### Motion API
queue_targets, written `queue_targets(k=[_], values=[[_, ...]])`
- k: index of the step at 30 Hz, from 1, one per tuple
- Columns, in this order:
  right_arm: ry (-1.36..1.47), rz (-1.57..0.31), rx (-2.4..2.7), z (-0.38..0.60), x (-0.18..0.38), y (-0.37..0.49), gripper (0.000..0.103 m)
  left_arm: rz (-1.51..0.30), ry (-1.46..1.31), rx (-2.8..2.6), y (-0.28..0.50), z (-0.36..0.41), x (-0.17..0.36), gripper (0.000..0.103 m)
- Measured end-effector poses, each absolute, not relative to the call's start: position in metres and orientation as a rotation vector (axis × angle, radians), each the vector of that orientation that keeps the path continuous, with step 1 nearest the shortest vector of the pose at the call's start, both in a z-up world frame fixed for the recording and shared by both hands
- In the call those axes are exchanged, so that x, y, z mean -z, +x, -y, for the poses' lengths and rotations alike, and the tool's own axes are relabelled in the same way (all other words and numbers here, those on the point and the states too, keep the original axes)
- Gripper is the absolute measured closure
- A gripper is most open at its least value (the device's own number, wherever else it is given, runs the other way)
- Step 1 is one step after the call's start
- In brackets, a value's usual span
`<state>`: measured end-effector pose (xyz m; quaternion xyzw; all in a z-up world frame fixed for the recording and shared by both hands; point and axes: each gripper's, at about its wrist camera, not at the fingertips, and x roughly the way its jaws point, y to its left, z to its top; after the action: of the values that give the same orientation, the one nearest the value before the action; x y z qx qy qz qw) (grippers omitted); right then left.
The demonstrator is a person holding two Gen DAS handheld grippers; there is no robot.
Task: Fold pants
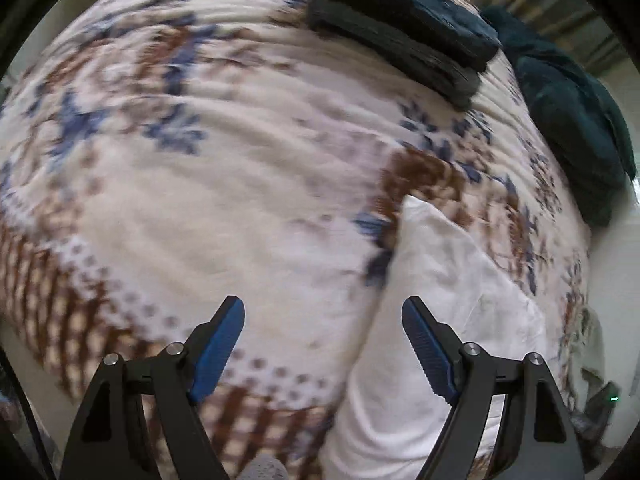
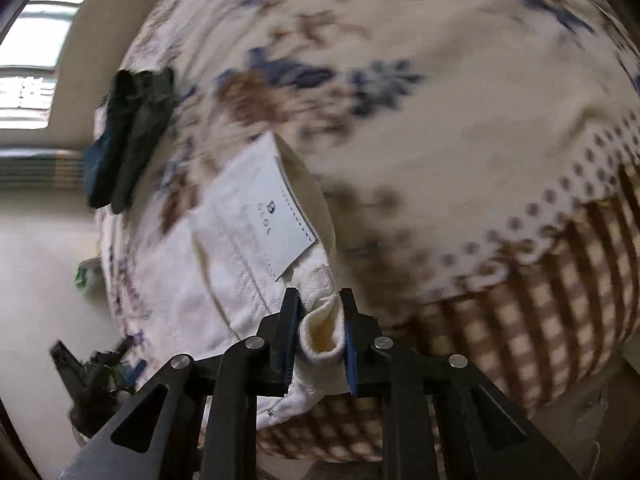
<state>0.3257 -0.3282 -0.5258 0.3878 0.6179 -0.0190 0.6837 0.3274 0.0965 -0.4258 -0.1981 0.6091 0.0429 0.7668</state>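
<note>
White pants on the bed, one edge already pinched in my right gripper.

The white pants (image 2: 240, 264) lie flat on the flowered bedspread (image 1: 240, 184), near its checked border, and my right gripper (image 2: 320, 320) is clenched on a bunched fold of the waistband, the cloth puckered between its pads. My left gripper (image 1: 323, 320) hangs released above the other end of the pants, jaws wide, nothing between them. I judge the fabric to be a light but fairly stiff cotton weave, limp enough to sag and drag, not slippery. The frames are blurred, so I think that is the waistband by the sewn label (image 2: 280, 204). I would take the opposite corner at a seam or hem, where the doubled cloth gives the pads something to bite.
</note>
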Motion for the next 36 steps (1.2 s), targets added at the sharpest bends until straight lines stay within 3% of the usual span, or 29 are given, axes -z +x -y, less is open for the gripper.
queue_targets(k=[4,7,8,10,11,12,14,15,16,17,22,25,27,29,32,33,36], values=[[0.952,-1.448,0.032,0.340,0.561,0.322,0.073,-1.404,-0.476,-0.025,0.361,-0.076,0.456,0.023],[0.946,-1.454,0.024,0.332,0.563,0.322,0.059,-1.454,-0.510,0.008,0.389,-0.070,0.480,0.023],[0.941,-1.456,0.020,0.326,0.562,0.319,0.051,-1.463,-0.516,0.027,0.396,-0.068,0.486,0.023],[0.946,-1.456,0.000,0.324,0.563,0.316,0.047,-1.455,-0.508,0.070,0.413,-0.063,0.495,0.035],[0.945,-1.462,-0.011,0.321,0.565,0.312,0.047,-1.452,-0.488,0.100,0.420,-0.058,0.498,0.067],[0.942,-1.480,-0.024,0.318,0.570,0.311,0.047,-1.454,-0.465,0.128,0.427,-0.053,0.501,0.075],[0.951,-1.512,-0.058,0.314,0.579,0.308,0.047,-1.444,-0.394,0.138,0.436,-0.047,0.505,0.079],[0.956,-1.506,-0.061,0.312,0.584,0.307,0.055,-1.447,-0.365,0.139,0.440,-0.047,0.510,0.080],[0.954,-1.489,-0.048,0.311,0.585,0.307,0.059,-1.455,-0.367,0.130,0.442,-0.050,0.513,0.080],[0.957,-1.479,-0.030,0.310,0.588,0.310,0.072,-1.469,-0.385,0.112,0.445,-0.057,0.520,0.080],[0.946,-1.489,0.029,0.313,0.595,0.308,0.072,-1.494,-0.531,0.103,0.450,-0.076,0.524,0.078],[0.892,-1.530,-0.051,0.304,0.585,0.314,0.061,-1.431,-0.664,0.139,0.441,-0.091,0.495,0.072],[0.950,-1.526,-0.088,0.306,0.581,0.309,0.039,-1.394,-0.693,0.150,0.430,-0.100,0.481,0.047],[1.049,-1.488,-0.122,0.307,0.579,0.300,0.033,-1.380,-0.691,0.148,0.417,-0.101,0.476,0.044],[1.132,-1.485,-0.127,0.300,0.594,0.295,0.033,-1.444,-0.647,0.148,0.408,-0.094,0.491,0.044],[1.144,-1.484,-0.107,0.295,0.605,0.295,0.036,-1.469,-0.639,0.142,0.406,-0.092,0.499,0.044],[1.171,-1.440,-0.017,0.292,0.613,0.288,0.061,-1.495,-0.658,0.154,0.410,-0.087,0.512,0.044]])
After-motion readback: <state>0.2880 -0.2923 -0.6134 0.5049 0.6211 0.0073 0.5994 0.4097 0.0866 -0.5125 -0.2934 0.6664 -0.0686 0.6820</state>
